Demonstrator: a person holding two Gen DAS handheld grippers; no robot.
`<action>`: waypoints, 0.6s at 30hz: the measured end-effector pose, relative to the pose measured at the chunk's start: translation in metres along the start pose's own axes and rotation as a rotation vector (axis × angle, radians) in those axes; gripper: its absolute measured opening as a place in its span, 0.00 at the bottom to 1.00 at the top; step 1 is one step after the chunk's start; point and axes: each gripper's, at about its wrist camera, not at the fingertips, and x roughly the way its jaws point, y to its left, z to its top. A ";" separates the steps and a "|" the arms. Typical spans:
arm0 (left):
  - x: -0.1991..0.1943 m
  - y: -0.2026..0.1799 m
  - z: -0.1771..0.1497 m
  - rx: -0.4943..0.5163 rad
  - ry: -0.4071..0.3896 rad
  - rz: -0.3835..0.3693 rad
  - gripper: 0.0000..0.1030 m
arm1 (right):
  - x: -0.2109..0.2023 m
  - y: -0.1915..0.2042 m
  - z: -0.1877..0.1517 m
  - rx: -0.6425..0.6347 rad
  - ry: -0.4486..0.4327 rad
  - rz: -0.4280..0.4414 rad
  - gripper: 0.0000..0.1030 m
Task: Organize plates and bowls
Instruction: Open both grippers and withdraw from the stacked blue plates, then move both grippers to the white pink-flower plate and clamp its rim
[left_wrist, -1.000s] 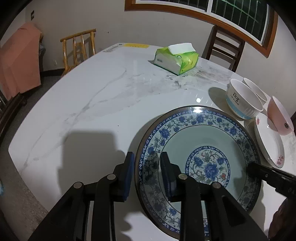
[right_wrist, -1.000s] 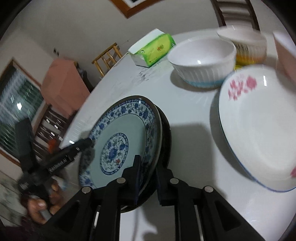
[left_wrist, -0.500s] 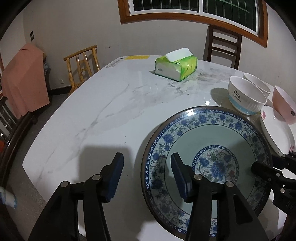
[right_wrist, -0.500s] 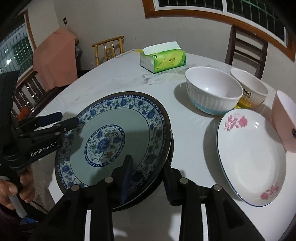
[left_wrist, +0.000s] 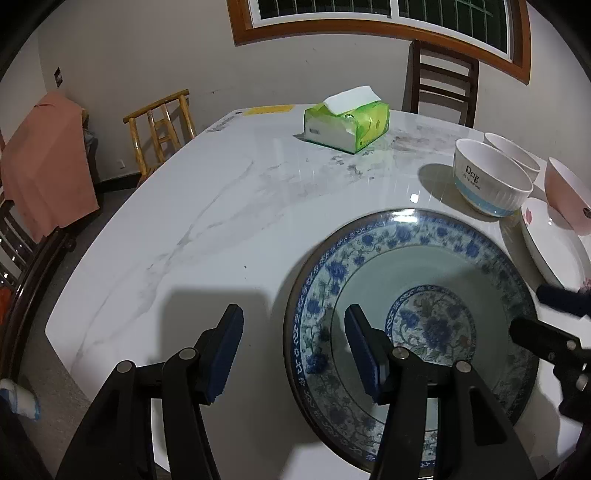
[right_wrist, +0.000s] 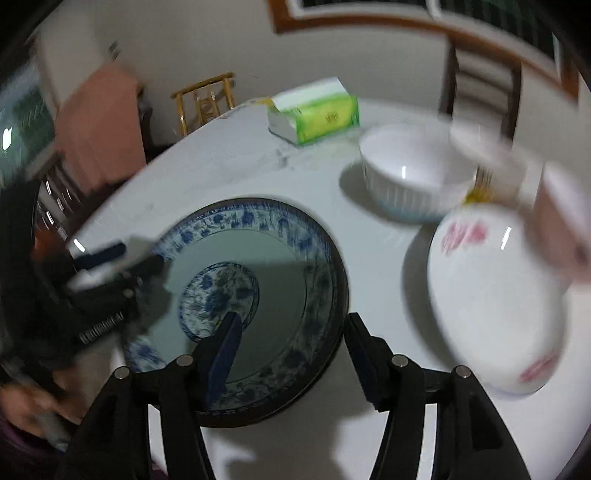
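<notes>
**Plate let go, rims still between the jaws**

Both grippers are opening. The left gripper (left_wrist: 293, 349) and the right gripper (right_wrist: 291, 350) each straddle a rim of the blue plate (left_wrist: 373, 266), pads off it. The plate lies flat on the table (left_wrist: 207, 206), near its front edge. A careless pull-back could hook a rim and drag the plate off, or knock it into the white plate (right_wrist: 491, 302) and bowl (right_wrist: 410, 173) just beside.

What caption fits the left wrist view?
Left gripper opening astride the rim of the blue floral plate on the marble table, bowls beyond.
</notes>
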 end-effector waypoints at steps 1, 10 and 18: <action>0.001 -0.001 0.000 0.003 0.005 -0.002 0.52 | 0.000 0.007 0.000 -0.051 -0.004 -0.029 0.57; 0.000 0.000 0.000 -0.001 -0.001 -0.003 0.52 | -0.026 -0.010 -0.002 0.052 -0.122 0.076 0.57; -0.004 -0.005 -0.001 0.018 -0.014 -0.002 0.52 | -0.050 -0.054 -0.035 0.248 -0.159 0.147 0.57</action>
